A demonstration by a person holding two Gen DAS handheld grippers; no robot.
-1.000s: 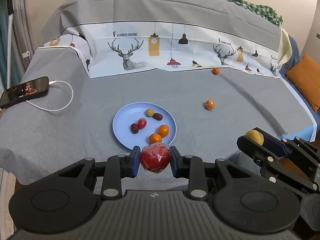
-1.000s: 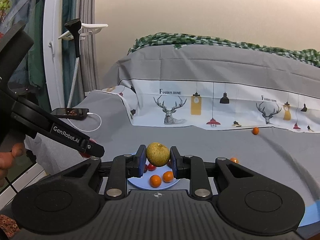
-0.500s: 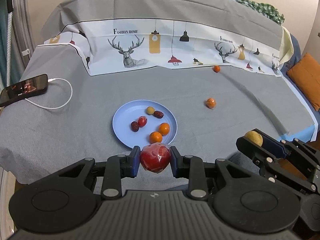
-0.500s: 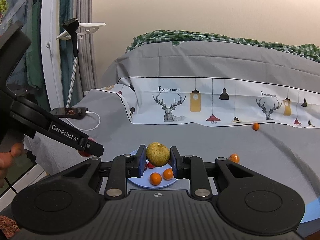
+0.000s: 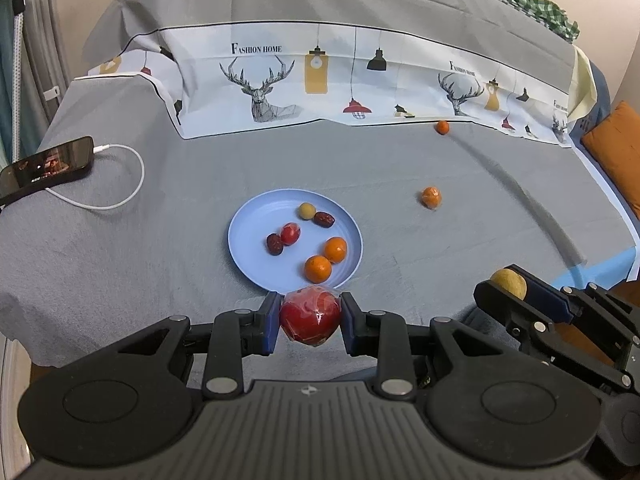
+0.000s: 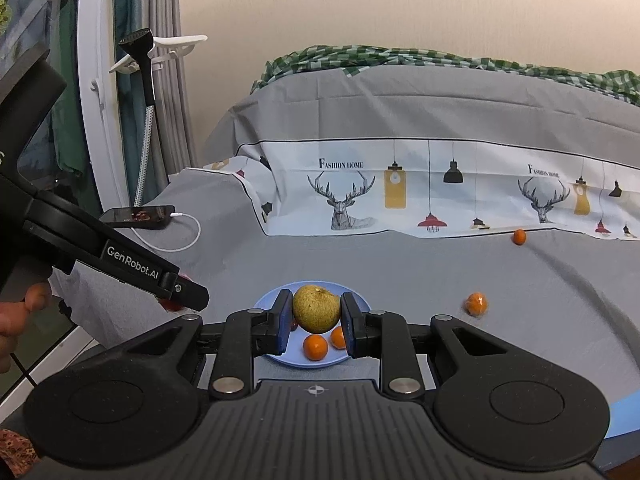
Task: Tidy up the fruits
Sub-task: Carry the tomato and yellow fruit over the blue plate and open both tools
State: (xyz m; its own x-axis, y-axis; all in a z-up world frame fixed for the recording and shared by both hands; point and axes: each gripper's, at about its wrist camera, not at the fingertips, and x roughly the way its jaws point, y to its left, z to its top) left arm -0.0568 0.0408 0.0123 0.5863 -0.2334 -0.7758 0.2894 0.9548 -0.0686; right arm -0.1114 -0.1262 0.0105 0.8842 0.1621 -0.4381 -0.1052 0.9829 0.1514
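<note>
Bed (image 6: pixel 400 264), grey sheet, centre frame. Deer-print cloth (image 6: pixel 440 200) across middle. Green checked blanket (image 6: pixel 400 56) above. Beige wall (image 6: pixel 400 4) top. Curtain (image 6: pixel 168 92), upper left.

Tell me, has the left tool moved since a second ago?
Yes. The left tool has risen slightly: the blue plate now sits a bit higher above its fingers.

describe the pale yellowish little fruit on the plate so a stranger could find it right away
Start at the round light blue plate lying on the grey bedsheet. Look at the far side of the plate, toward the deer-print cloth: the small yellowish fruit lies there beside a dark red date. It is the plate's only pale, tan-yellow piece; the rest are red or orange.
</note>
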